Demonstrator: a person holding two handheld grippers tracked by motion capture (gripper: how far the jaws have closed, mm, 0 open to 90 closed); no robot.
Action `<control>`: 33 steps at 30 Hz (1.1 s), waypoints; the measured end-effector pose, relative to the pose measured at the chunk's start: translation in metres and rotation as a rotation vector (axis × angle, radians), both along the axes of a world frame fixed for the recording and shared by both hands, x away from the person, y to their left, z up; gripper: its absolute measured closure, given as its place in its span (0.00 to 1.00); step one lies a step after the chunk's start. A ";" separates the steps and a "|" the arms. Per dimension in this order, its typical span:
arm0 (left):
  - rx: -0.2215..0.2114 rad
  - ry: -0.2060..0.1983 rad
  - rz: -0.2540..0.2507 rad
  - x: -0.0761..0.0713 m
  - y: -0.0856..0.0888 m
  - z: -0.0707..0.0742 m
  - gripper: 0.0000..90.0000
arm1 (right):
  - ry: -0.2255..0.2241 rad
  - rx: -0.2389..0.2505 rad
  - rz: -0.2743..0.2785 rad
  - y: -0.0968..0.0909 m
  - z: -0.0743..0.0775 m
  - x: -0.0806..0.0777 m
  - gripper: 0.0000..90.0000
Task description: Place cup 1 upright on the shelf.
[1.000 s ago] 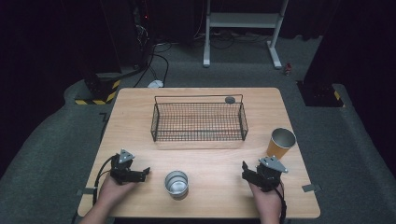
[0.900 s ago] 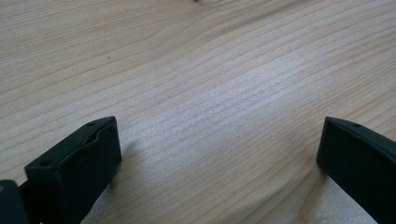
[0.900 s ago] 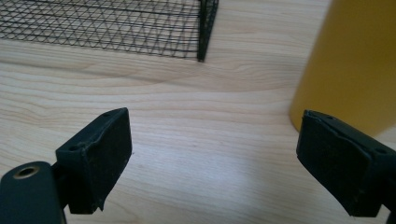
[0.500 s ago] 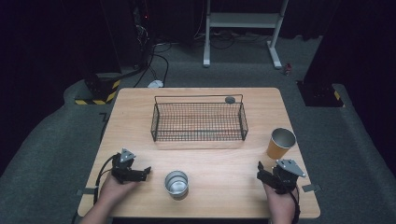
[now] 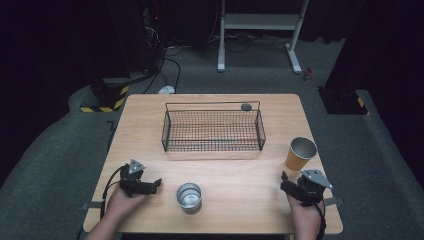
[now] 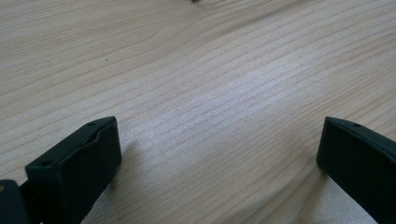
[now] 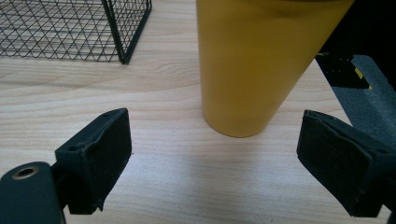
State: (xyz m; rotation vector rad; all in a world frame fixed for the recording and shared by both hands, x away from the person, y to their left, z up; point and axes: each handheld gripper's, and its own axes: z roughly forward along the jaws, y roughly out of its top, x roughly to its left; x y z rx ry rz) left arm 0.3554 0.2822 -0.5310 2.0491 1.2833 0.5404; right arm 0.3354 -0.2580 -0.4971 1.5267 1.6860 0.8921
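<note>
Nothing has been placed yet. The wire basket (image 5: 212, 131) at the middle of the table (image 5: 150, 115) stands empty, apart from a small dark object (image 5: 245, 106) at its far right corner — whether inside or just behind the rim cannot be told.

Right gripper (image 5: 290, 187): held low near the table's right front edge, jaws spread wide with nothing between them. In the right gripper view the yellow cup (image 7: 252, 60) stands upright directly ahead, between the lines of the two jaws but beyond their tips — not yet touched. In the high view the same cup (image 5: 301, 153) sits near the right edge, to the right of the basket and just beyond the gripper.

Left gripper (image 5: 152, 185): resting by the left front edge, jaws also spread and empty; its own view shows bare wood between them. The steel cup (image 5: 189, 196) stands upright near the front centre, to the right of this gripper and apart from it.

Assessment: the work appears to be at the approach stage for the yellow cup. Grasping, lifting and any transfer — presumably to the basket — all remain, and the steel cup is untouched.
</note>
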 end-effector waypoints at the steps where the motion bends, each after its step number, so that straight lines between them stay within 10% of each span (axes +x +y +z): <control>1: 0.000 0.000 0.000 0.000 0.000 0.000 0.00 | 0.000 0.000 0.000 0.000 0.000 0.000 0.11; 33: 0.004 -0.003 -0.006 0.001 -0.003 0.000 0.00 | -0.005 -0.001 -0.023 -0.021 0.007 0.035 0.11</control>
